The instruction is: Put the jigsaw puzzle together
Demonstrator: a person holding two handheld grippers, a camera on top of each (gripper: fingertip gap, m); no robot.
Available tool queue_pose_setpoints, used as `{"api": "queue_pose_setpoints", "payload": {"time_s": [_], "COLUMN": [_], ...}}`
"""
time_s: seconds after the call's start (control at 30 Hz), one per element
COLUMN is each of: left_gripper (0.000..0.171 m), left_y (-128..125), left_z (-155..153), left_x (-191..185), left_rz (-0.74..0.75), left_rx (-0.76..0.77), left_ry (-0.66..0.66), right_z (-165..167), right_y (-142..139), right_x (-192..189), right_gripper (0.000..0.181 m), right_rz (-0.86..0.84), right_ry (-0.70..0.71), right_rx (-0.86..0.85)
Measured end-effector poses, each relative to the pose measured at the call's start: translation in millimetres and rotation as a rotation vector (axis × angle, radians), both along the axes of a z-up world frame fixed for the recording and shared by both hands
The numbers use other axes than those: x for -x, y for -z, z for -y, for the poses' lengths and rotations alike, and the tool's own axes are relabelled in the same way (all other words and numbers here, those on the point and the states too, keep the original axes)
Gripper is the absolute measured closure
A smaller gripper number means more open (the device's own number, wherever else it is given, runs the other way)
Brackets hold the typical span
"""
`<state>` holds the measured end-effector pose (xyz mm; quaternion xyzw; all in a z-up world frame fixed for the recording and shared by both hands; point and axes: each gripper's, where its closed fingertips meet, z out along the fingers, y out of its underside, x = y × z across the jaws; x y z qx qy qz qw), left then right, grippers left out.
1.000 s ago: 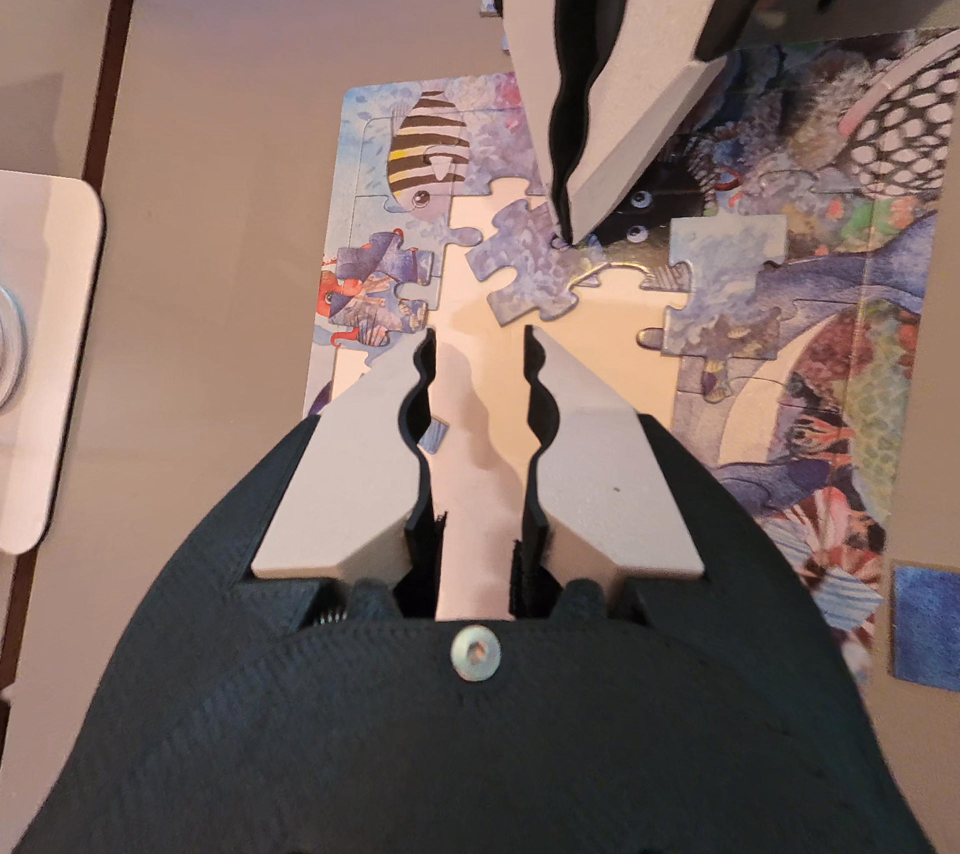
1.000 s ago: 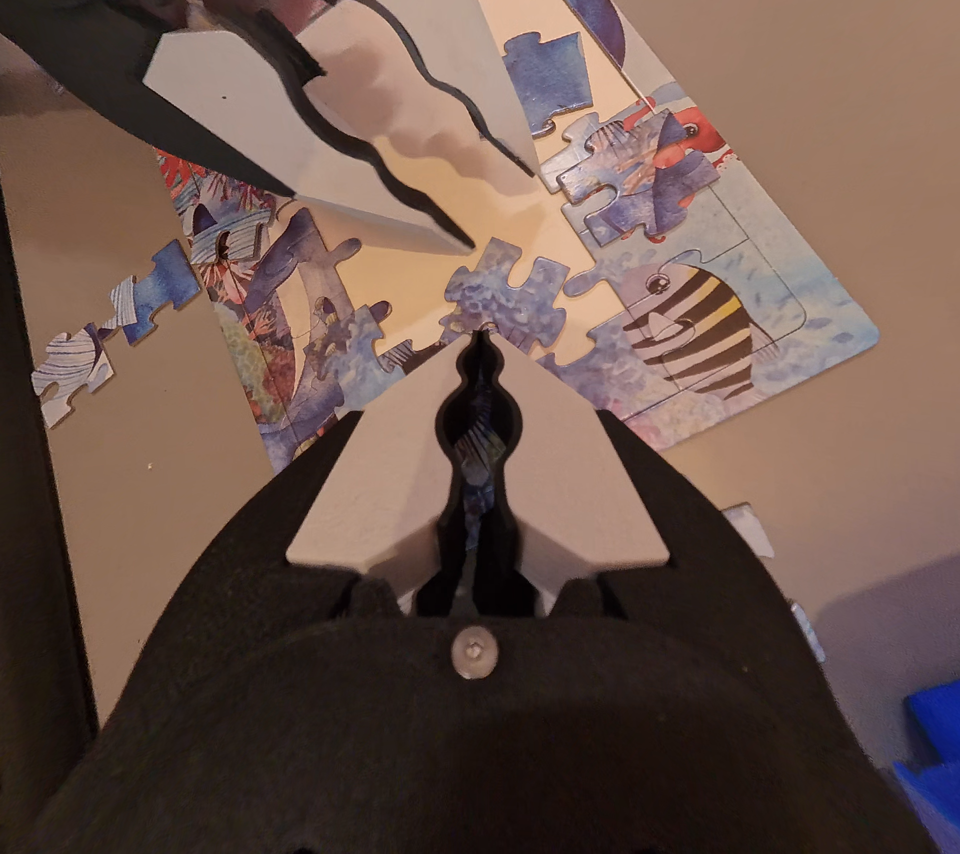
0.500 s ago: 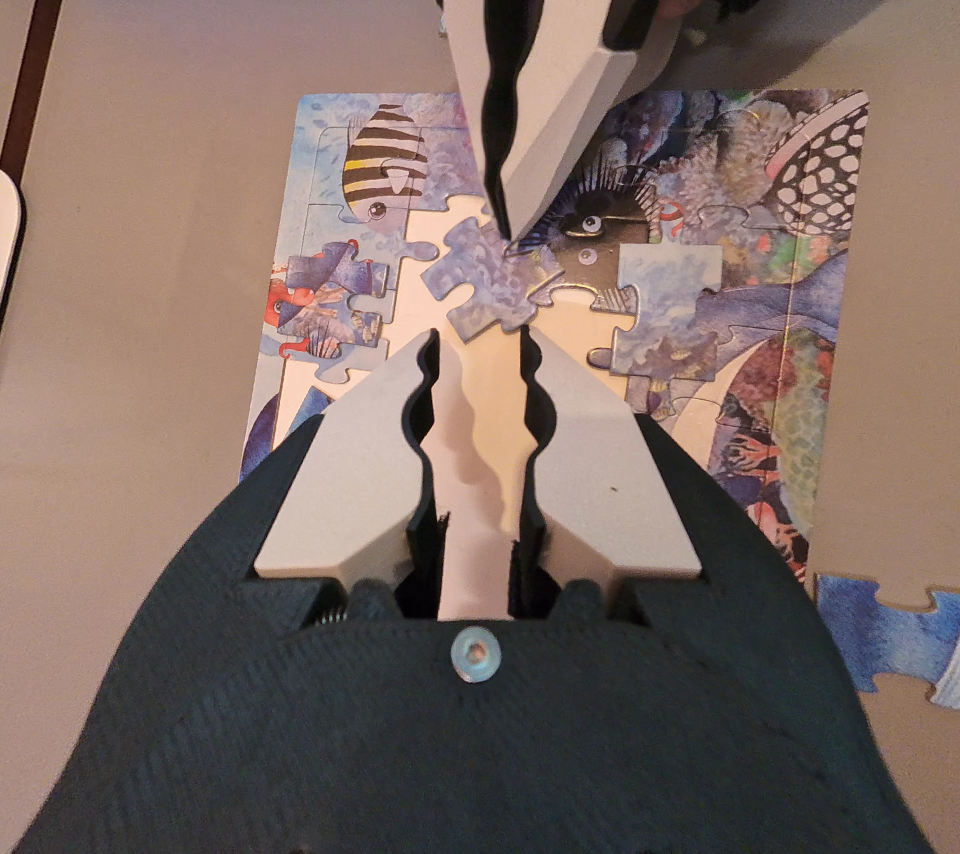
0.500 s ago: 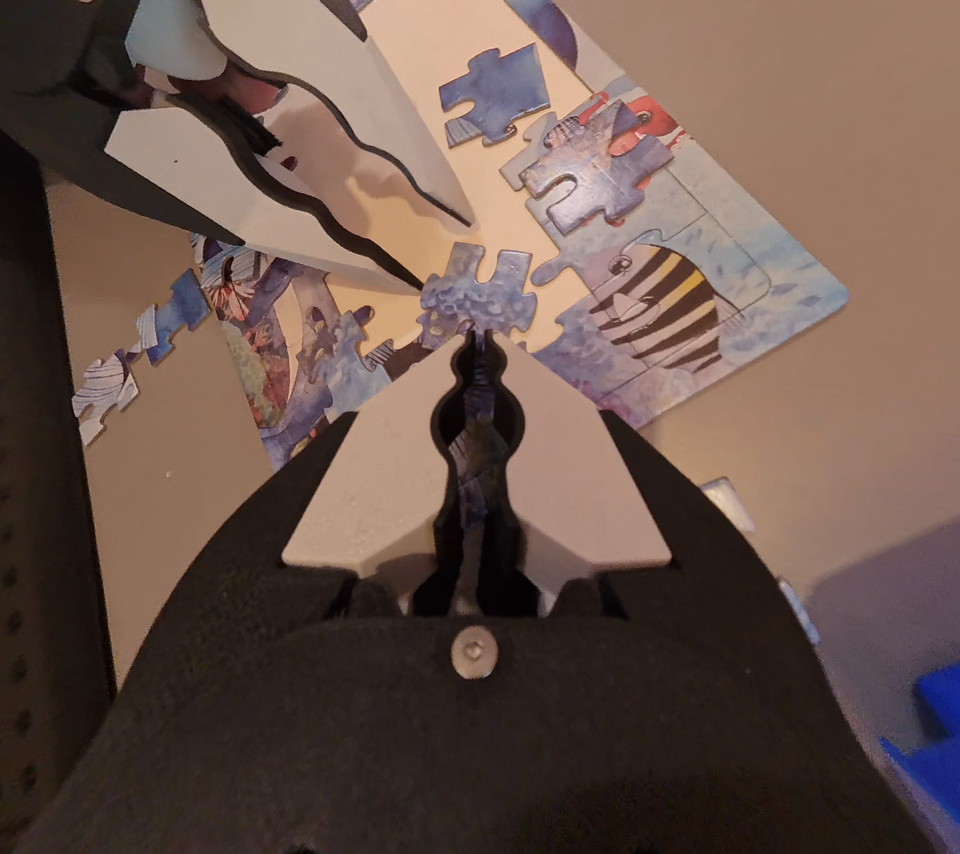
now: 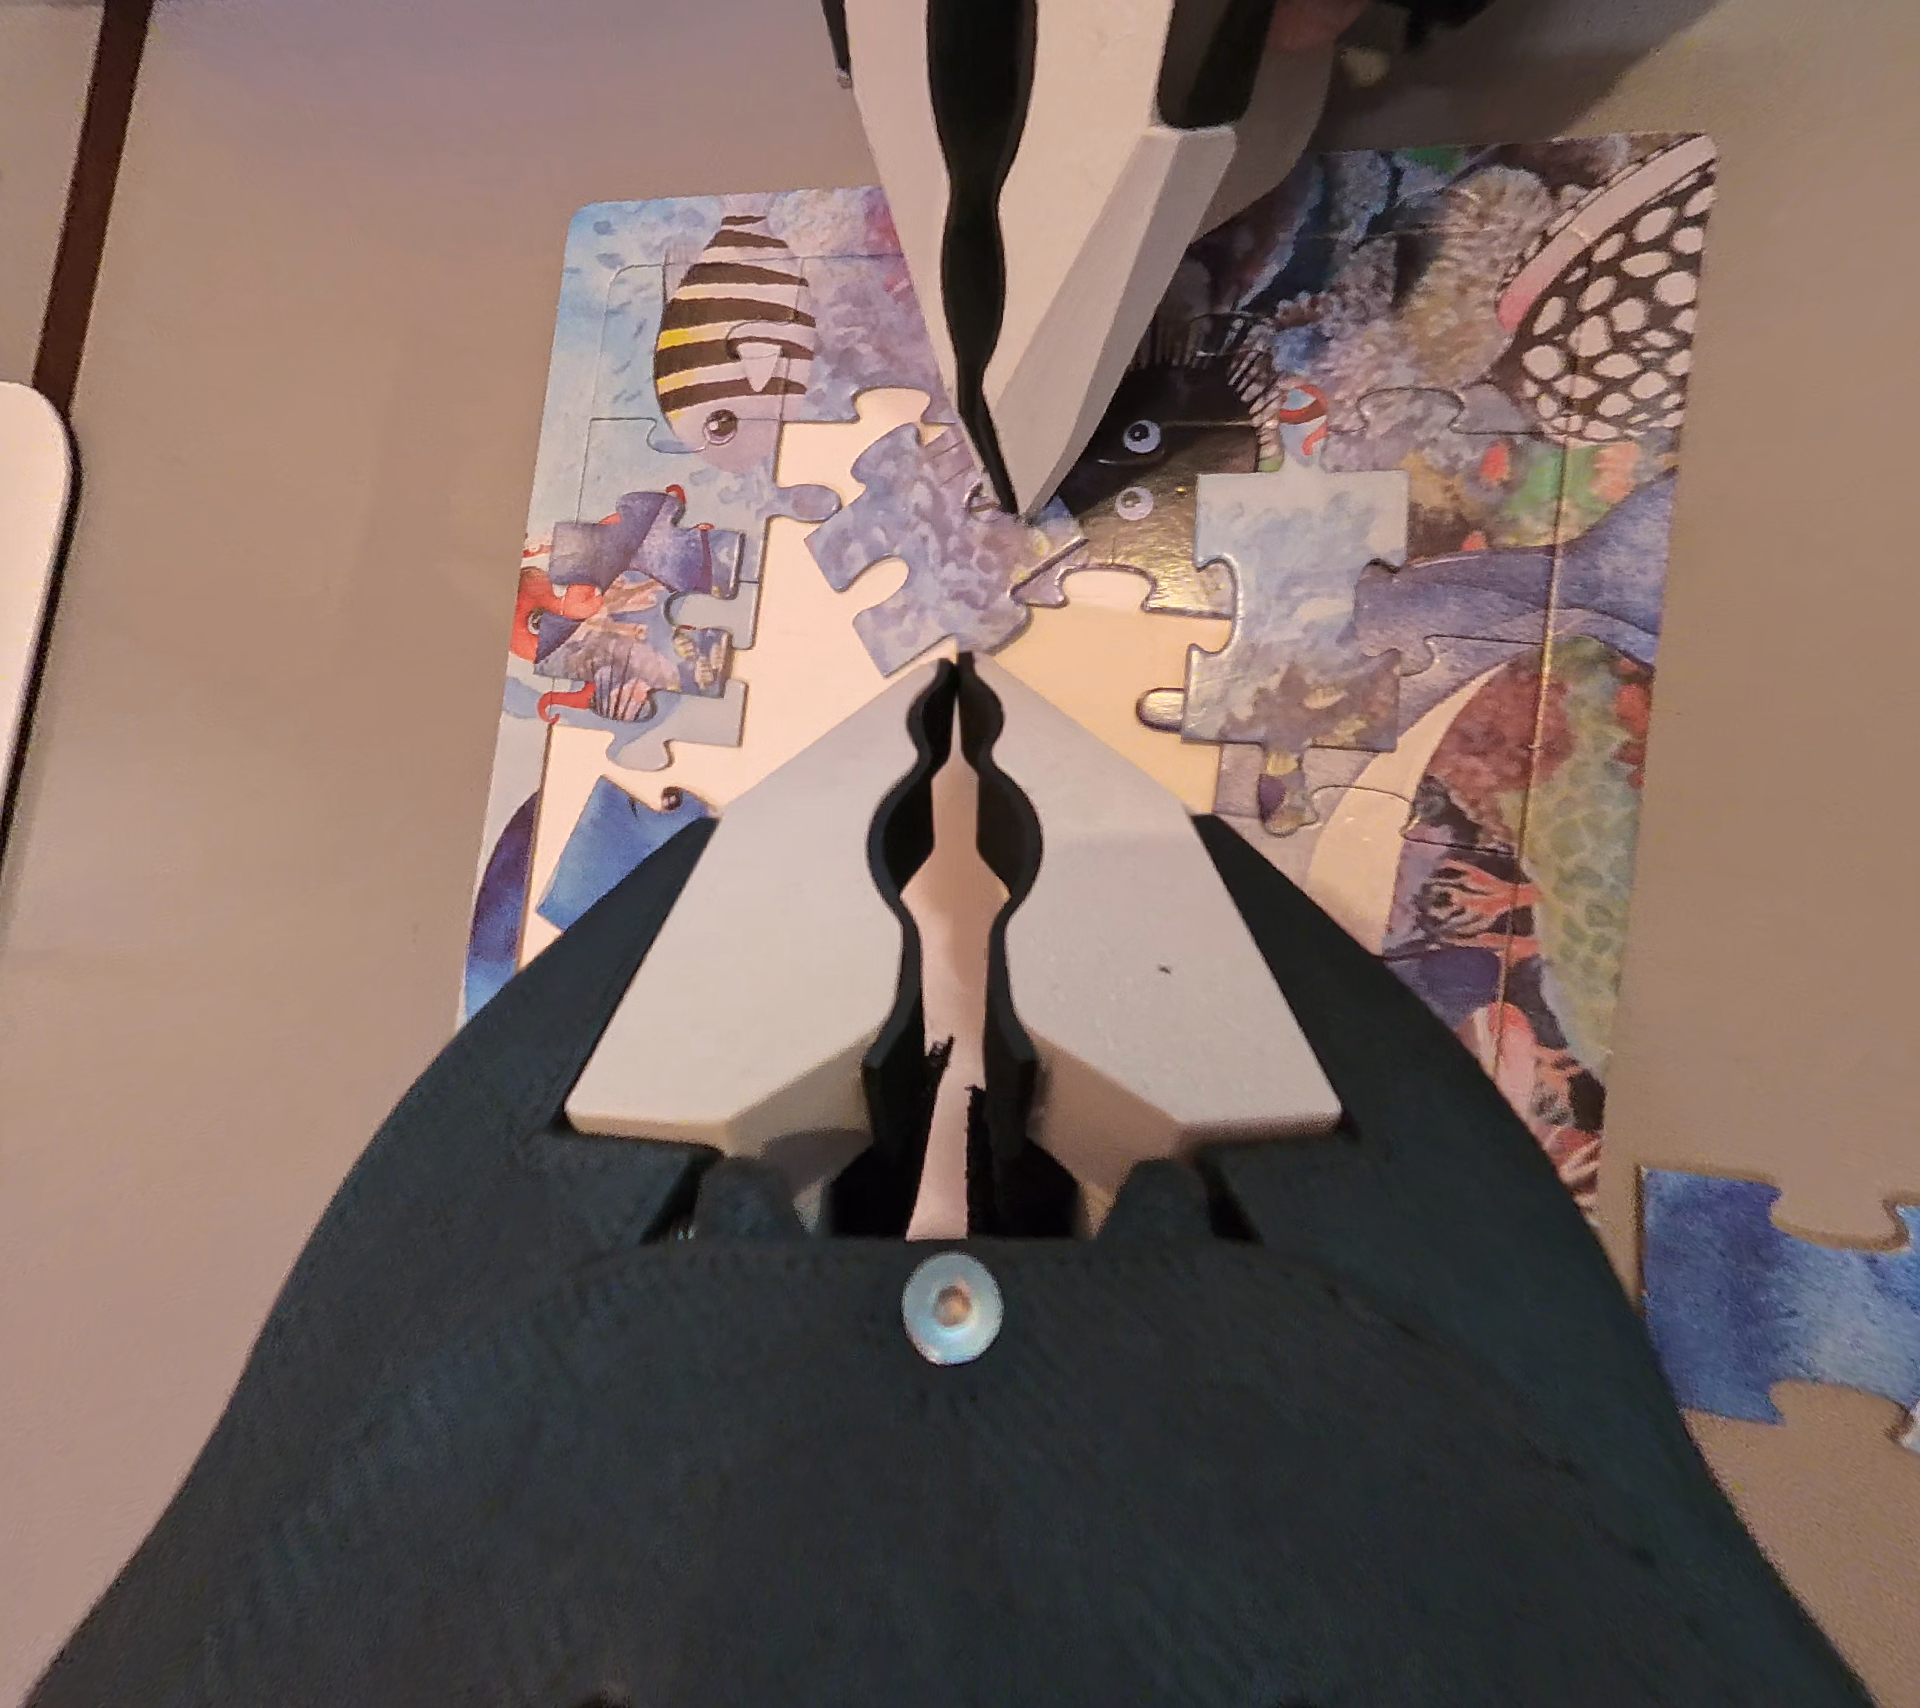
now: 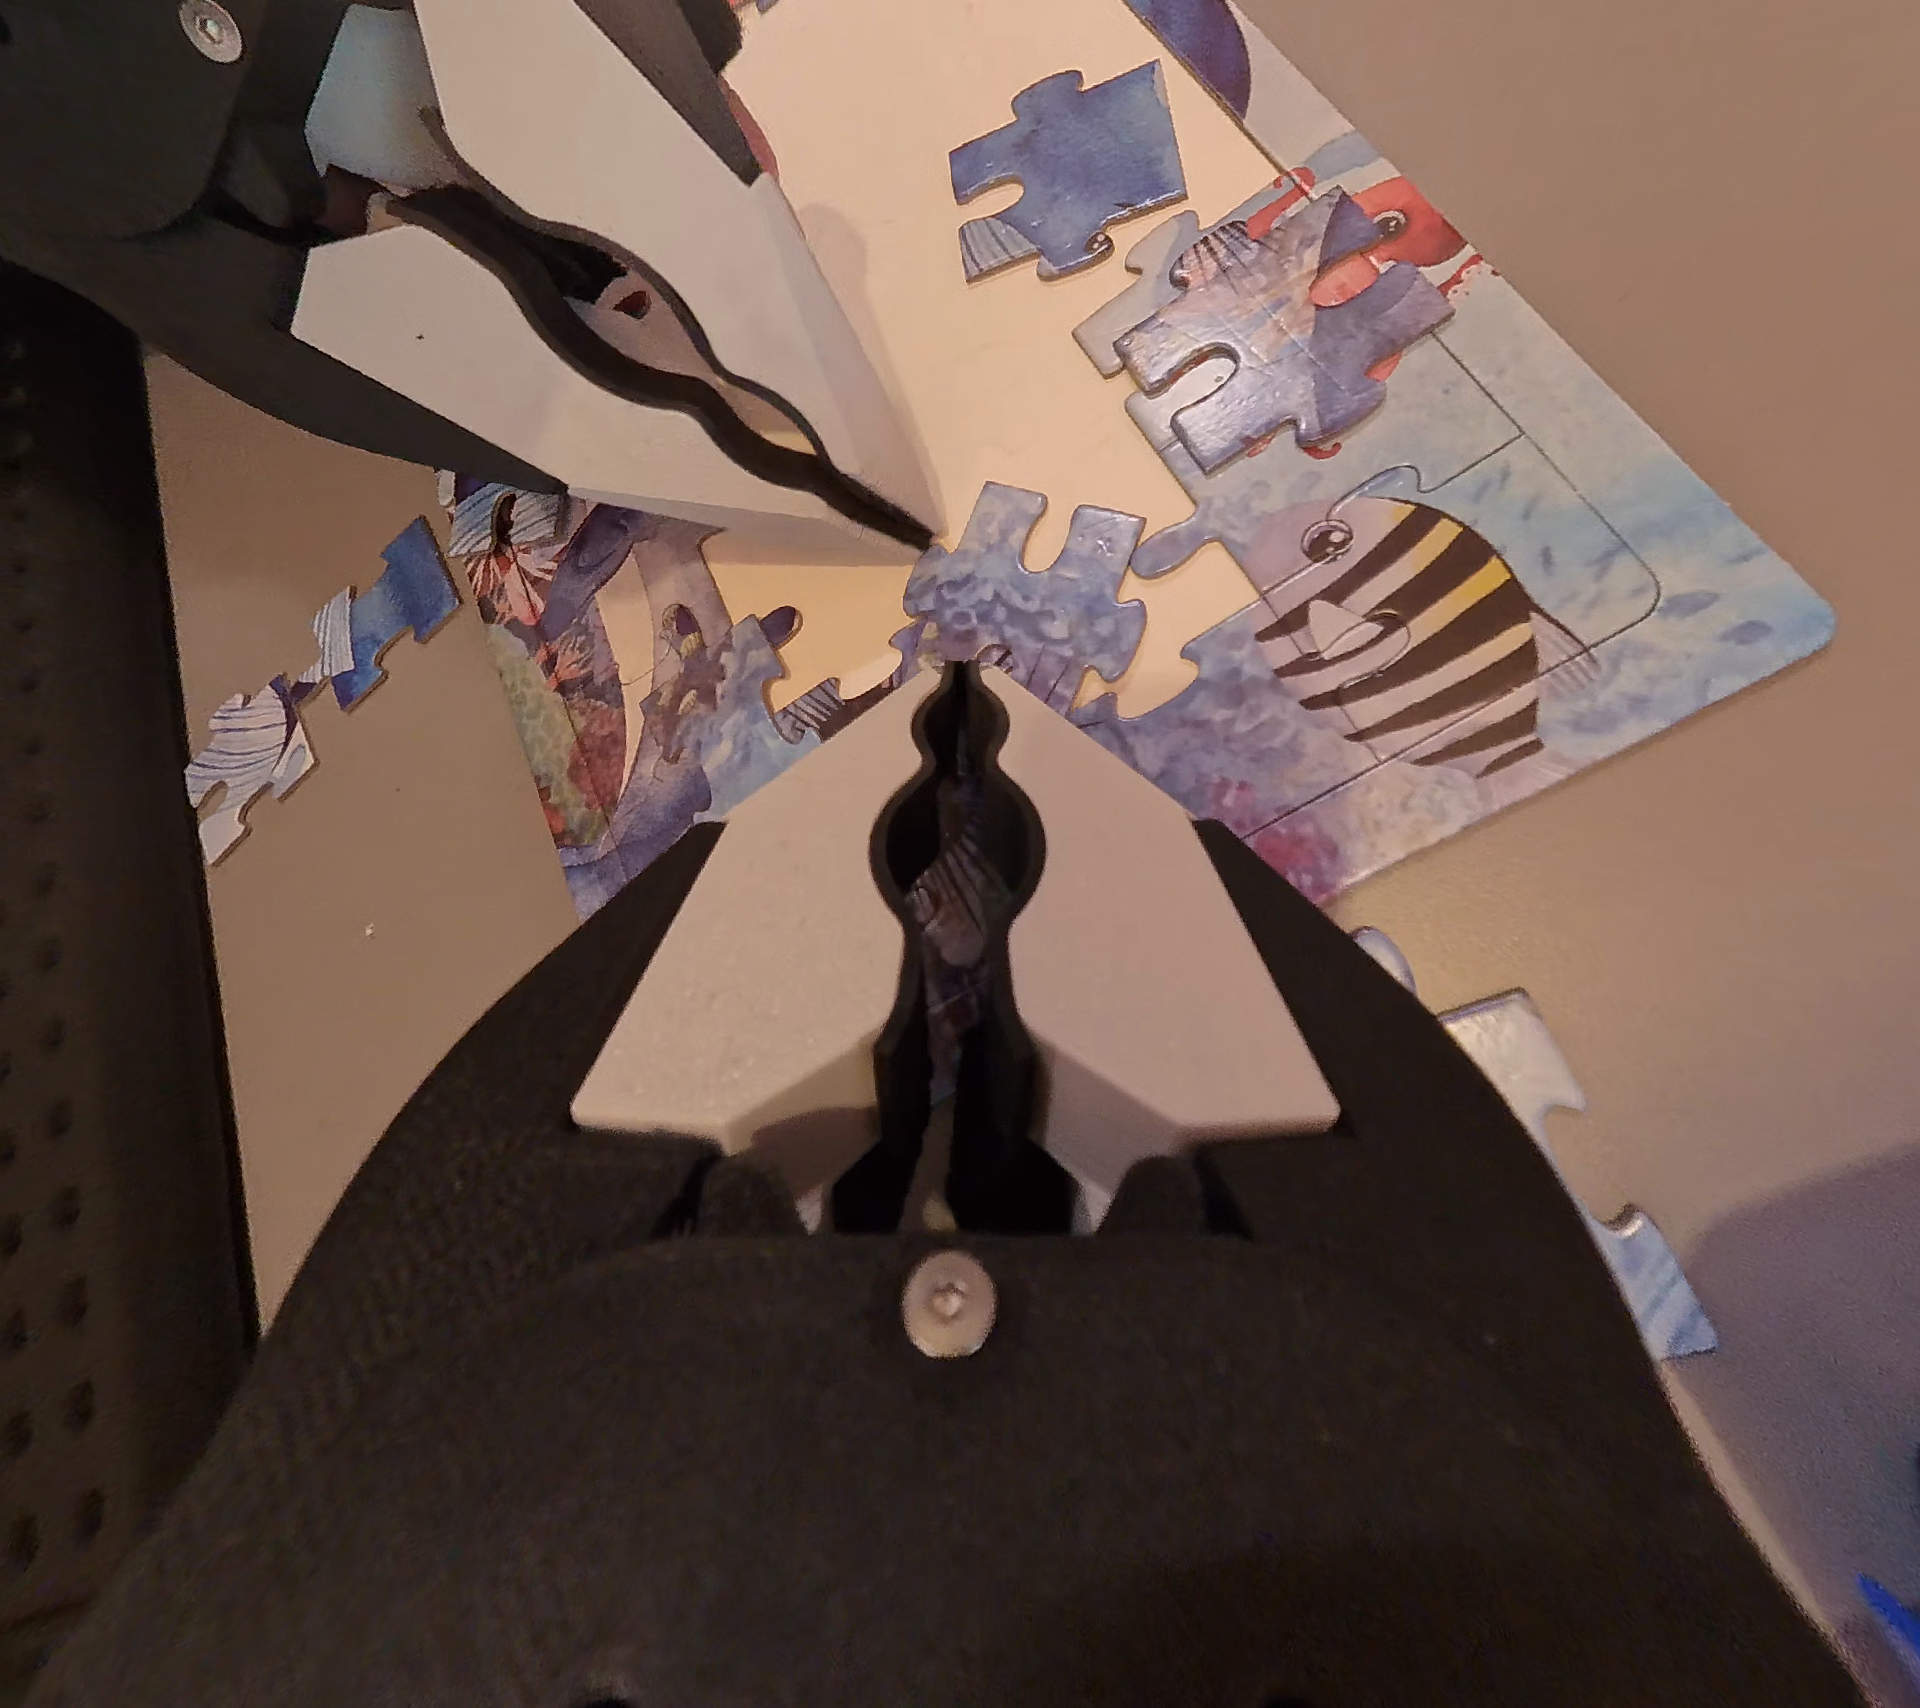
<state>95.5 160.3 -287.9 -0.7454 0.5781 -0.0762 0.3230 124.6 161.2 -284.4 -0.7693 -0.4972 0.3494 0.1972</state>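
piece (image 5: 930,562) lies askew in tray (image 5: 613,370) gap; r gripper (image 5: 1013,500) jaws clenched on its far tab, l gripper (image 5: 958,666) jaws clenched at near edge. thin, light card, prob bendy: you'd best grip edges, not tabs.

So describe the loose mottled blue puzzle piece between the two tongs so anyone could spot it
Find the puzzle tray with its bare cream middle. Beside the striped fish, a mottled lilac-blue piece lies askew on the cream. Unlike its seated neighbours it is crooked, with both closed tongs meeting at its edges.
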Motion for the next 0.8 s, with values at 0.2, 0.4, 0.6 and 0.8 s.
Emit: {"api": "queue_pose_setpoints", "payload": {"time_s": [0.2,0.4,0.6,0.8], "left_gripper": [0.158,0.148,0.146,0.15], "left_y": [-2,-2,-2,-2], "left_z": [-2,1,-2,-3], "left_x": [1,-5,-6,0], "left_rz": [0.015,0.033,0.038,0.024], "left_rx": [0.01,0.047,0.05,0.047], "left_ry": [-0.042,-0.041,-0.041,-0.03], "right_z": [-11,-10,2,21], "right_y": [-6,-5,-3,-4], "right_x": [-2,-1,7,15], "right_gripper": [0.163,0.153,0.164,0.177], "right_rz": [-0.009,0.002,0.014,-0.004], "right_ry": [0.04,0.022,-0.044,-0.13], "right_rx": [-0.049,-0.083,-0.122,-0.063]}}
